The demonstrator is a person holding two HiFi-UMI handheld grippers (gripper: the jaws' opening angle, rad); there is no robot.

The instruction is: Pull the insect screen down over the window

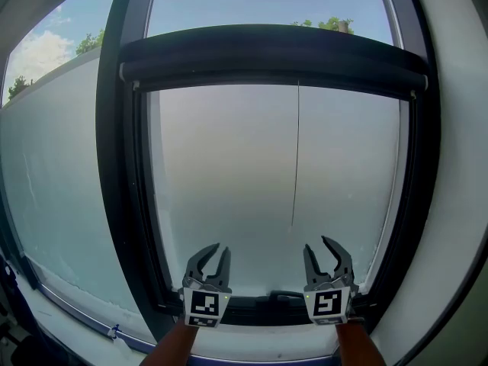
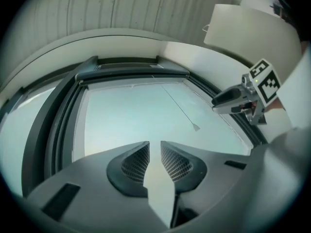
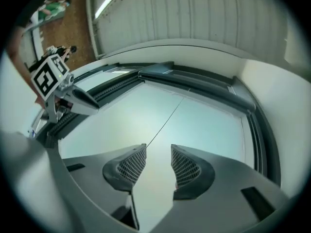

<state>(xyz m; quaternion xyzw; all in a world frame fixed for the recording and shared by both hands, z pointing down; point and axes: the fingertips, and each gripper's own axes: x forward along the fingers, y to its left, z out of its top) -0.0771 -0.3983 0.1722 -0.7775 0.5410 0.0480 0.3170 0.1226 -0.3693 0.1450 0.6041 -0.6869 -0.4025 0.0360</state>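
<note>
The dark roller housing (image 1: 274,52) of the insect screen spans the upper part of the black-framed window (image 1: 114,166). From its lower bar (image 1: 274,79) a thin pull cord (image 1: 296,166) hangs down the pale pane, and its small end piece (image 2: 196,127) dangles freely. My left gripper (image 1: 221,250) stands near the bottom frame, open by a narrow gap with nothing between the jaws (image 2: 155,142). My right gripper (image 1: 318,244) is beside it, open wider and empty (image 3: 158,146). The cord (image 3: 167,120) ends a little above and left of the right gripper and touches neither one.
A second large pane (image 1: 53,174) adjoins on the left, with a white sill (image 1: 84,311) below it. The white wall reveal (image 1: 457,166) bounds the window on the right. The dark bottom frame rail (image 1: 267,305) runs just beyond both grippers.
</note>
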